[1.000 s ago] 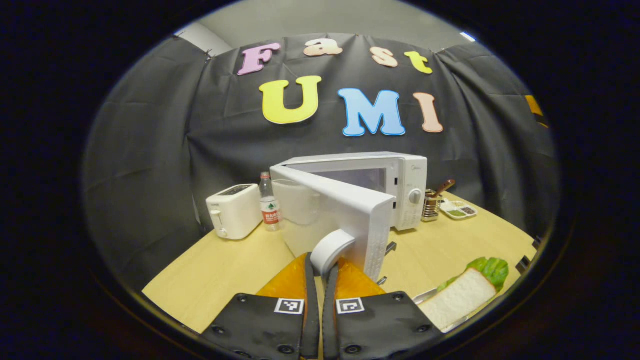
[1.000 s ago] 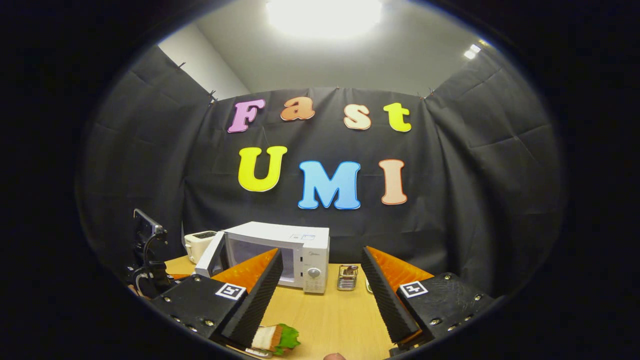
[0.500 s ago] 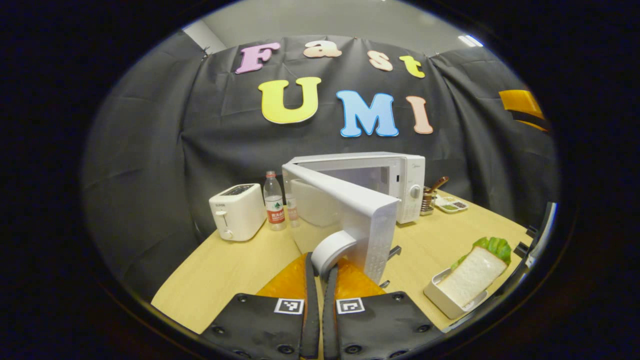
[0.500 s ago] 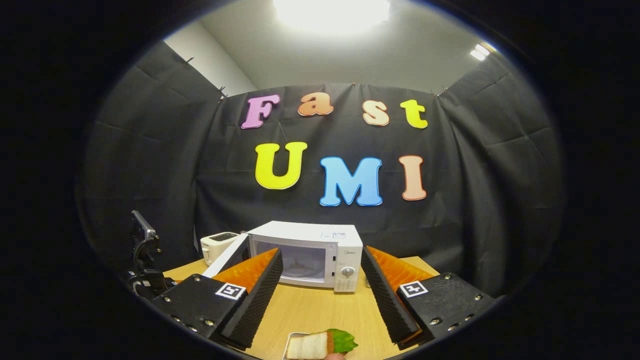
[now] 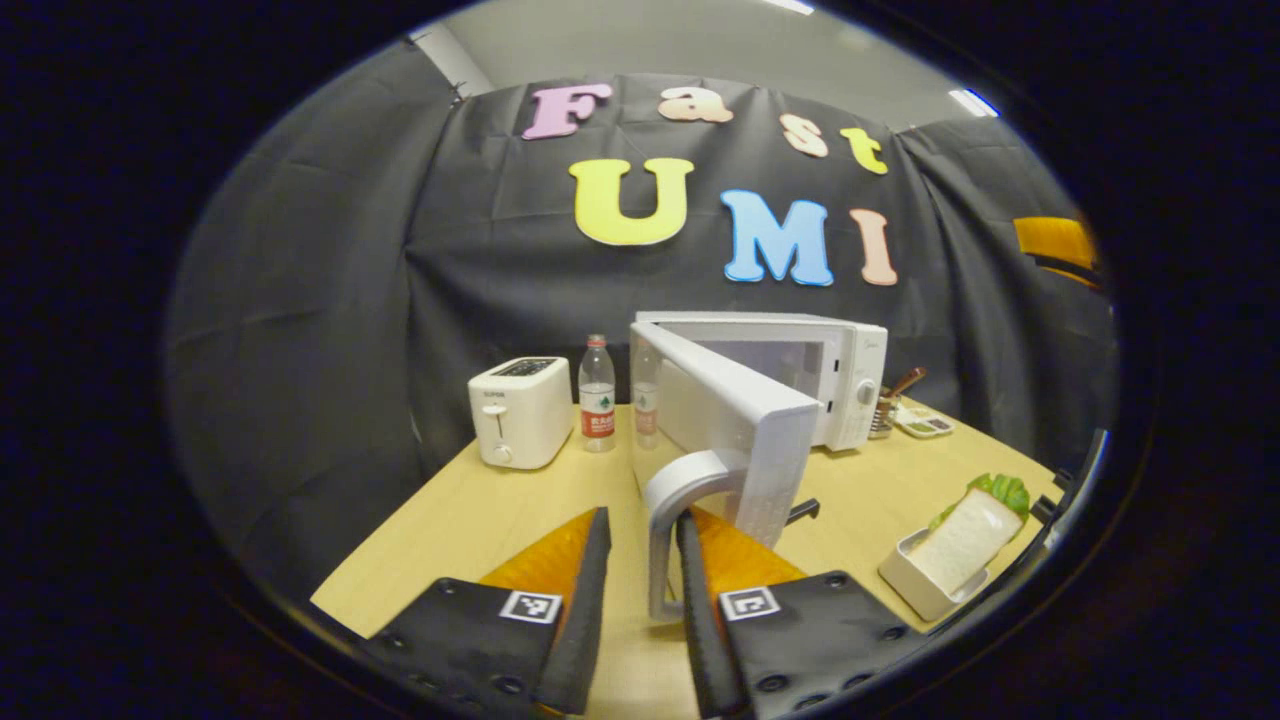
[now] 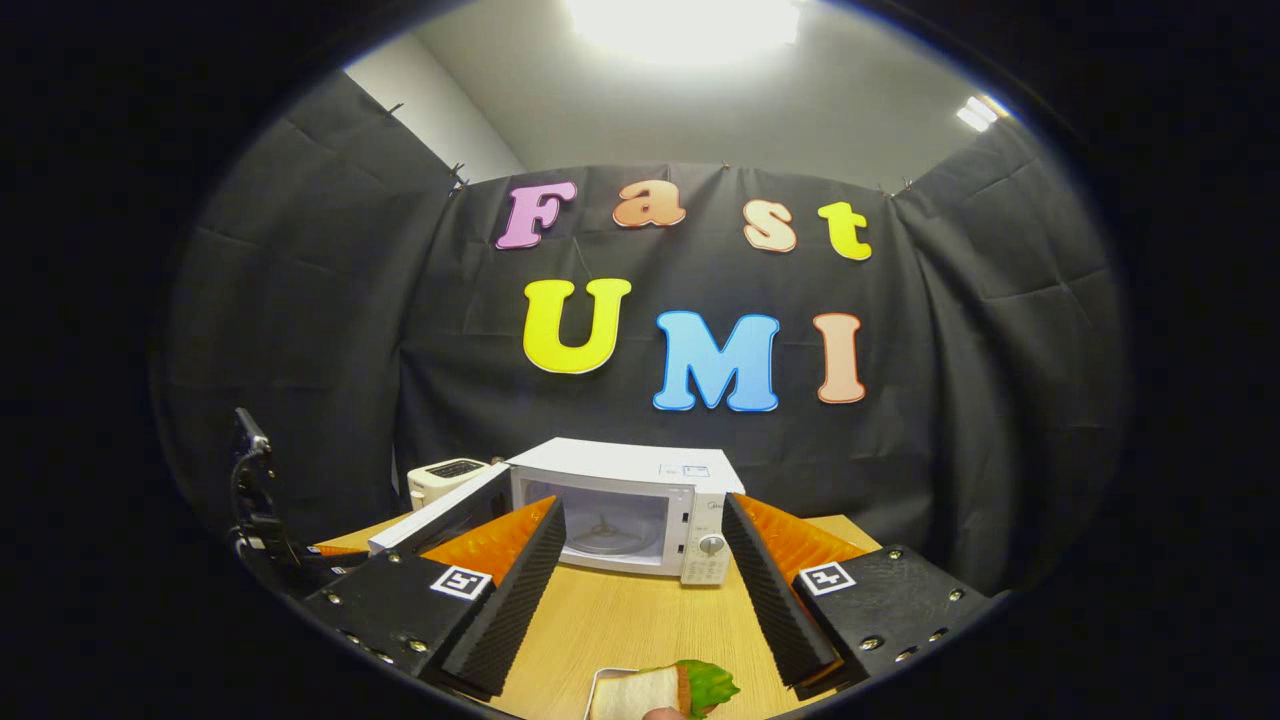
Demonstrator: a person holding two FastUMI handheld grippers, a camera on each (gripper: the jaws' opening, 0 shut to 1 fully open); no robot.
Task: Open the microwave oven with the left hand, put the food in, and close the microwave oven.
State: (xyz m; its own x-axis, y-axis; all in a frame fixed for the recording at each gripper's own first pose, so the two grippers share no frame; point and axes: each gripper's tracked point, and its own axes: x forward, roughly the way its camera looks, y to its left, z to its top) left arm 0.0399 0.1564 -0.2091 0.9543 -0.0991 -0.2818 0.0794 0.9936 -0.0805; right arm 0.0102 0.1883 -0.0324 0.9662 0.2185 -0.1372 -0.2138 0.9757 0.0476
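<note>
The white microwave (image 5: 850, 370) stands at the back of the wooden table with its door (image 5: 740, 420) swung out to the left. The door's curved handle (image 5: 665, 520) lies between the fingers of my left gripper (image 5: 640, 525), which is open, with a gap on the handle's left side. In the right gripper view the microwave (image 6: 690, 500) shows its open cavity and turntable. My right gripper (image 6: 642, 505) hangs wide open above the table and holds nothing. The sandwich with lettuce (image 5: 960, 535) sits in a white tray at the table's right edge, and the sandwich (image 6: 655, 692) also shows just below the right gripper.
A white toaster (image 5: 520, 410) and a water bottle (image 5: 597, 395) stand left of the microwave. A metal utensil holder (image 5: 885, 410) and a small condiment dish (image 5: 925, 422) sit to its right. Bare table (image 5: 470, 520) stretches in front of the toaster.
My left gripper's fingers have parted and let go of the door handle. The door has swung wider open. The right gripper has turned to face the microwave's cavity.
</note>
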